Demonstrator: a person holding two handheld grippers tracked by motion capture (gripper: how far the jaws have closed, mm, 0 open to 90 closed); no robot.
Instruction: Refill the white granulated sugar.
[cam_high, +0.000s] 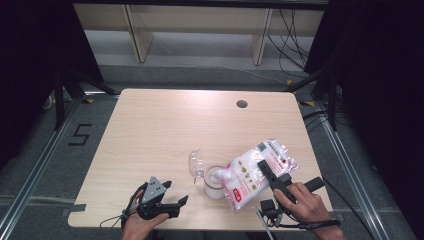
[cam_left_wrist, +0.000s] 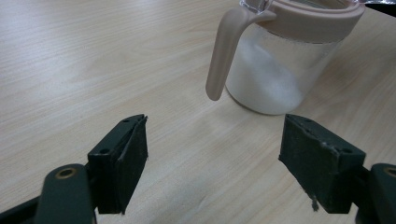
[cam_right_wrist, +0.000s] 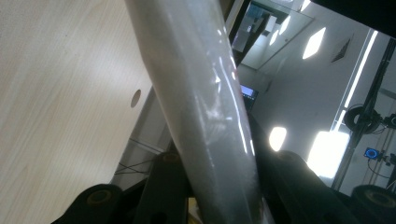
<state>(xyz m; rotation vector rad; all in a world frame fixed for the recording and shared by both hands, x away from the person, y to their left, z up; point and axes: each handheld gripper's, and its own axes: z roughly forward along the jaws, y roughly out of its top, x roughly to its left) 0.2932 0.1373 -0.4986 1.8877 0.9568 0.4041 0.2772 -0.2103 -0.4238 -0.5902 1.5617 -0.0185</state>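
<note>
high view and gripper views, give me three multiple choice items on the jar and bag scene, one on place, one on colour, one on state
1. Where does the jar stand on the table?
A. at the far edge by the round hole
B. near the person's edge, between the two grippers
C. at the left corner

2. What colour are the jar's rim and handle?
A. pale pink-beige
B. bright green
C. black

3. How does the right gripper stand?
A. open and apart from everything
B. shut on the jar's handle
C. shut on the bag

Key: 1 B, the high view shows the jar between the left gripper and the right one. 2 A, the left gripper view shows a pink-beige rim and handle on the clear body with white powder inside. 3 C, the right gripper view shows the jaws pressing the bag's plastic from both sides.
</note>
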